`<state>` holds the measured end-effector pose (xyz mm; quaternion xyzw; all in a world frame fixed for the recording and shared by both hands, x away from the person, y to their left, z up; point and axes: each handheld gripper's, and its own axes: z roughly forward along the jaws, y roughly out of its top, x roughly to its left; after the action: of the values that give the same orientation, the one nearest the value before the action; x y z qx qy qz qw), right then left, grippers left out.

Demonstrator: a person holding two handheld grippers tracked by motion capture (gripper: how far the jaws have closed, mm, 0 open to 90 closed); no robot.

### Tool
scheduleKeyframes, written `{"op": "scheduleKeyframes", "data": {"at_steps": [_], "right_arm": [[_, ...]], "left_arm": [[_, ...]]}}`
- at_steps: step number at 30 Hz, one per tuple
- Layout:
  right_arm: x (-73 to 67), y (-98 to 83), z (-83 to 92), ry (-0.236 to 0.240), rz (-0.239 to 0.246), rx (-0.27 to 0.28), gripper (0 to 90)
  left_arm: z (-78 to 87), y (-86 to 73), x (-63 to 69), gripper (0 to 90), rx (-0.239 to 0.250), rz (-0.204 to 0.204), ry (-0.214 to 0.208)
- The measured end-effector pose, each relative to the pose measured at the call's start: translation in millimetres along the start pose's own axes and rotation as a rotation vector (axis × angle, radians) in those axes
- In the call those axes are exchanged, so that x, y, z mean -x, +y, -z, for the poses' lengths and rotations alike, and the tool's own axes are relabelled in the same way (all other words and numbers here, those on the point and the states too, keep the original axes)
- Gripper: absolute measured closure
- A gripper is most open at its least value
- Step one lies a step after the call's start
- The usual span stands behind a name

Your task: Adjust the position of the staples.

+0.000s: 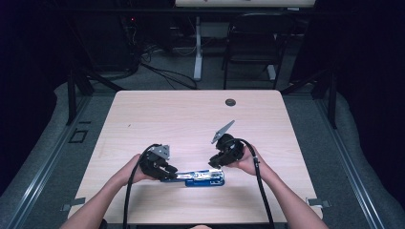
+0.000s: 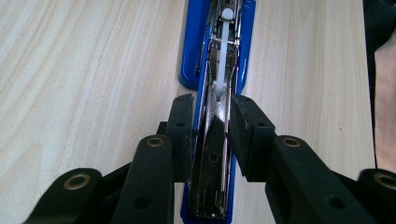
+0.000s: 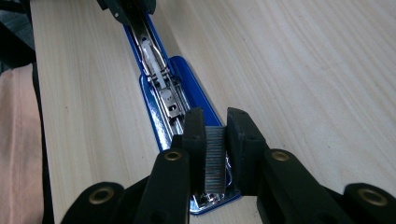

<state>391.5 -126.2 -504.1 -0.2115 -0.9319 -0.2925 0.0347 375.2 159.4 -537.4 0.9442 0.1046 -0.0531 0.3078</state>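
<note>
A blue stapler (image 1: 203, 179) lies opened out flat near the table's front edge, its metal magazine (image 2: 224, 46) facing up. My left gripper (image 1: 170, 173) is shut on the stapler's left end; in the left gripper view the pads (image 2: 183, 135) clamp the metal channel and blue shell from both sides. My right gripper (image 1: 215, 165) hovers over the stapler's right end, shut on a grey strip of staples (image 3: 215, 158). That strip sits upright between the jaws, just above the stapler's blue shell (image 3: 196, 88). The left gripper (image 3: 126, 7) shows at the far end of the stapler.
The light wooden table (image 1: 191, 119) has a round cable hole (image 1: 230, 102) at the back. A black chair (image 1: 253, 43) and a desk leg stand beyond it. A forearm (image 3: 18, 140) lies beside the stapler.
</note>
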Motion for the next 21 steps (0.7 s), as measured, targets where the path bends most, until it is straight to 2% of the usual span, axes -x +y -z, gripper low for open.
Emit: {"op": "scheduleKeyframes", "data": {"at_steps": [13, 21], "right_arm": [[-10.6, 0.1, -11.4, 0.014, 0.112, -0.032, 78.7], [-11.1, -1.4, -16.6, 0.018, 0.147, -0.039, 78.7]], "left_arm": [[-0.1, 0.2, -0.5, 70.7, -0.001, -0.004, -0.002], [-0.9, 0.3, -1.0, 70.7, 0.007, 0.001, -0.007]]}}
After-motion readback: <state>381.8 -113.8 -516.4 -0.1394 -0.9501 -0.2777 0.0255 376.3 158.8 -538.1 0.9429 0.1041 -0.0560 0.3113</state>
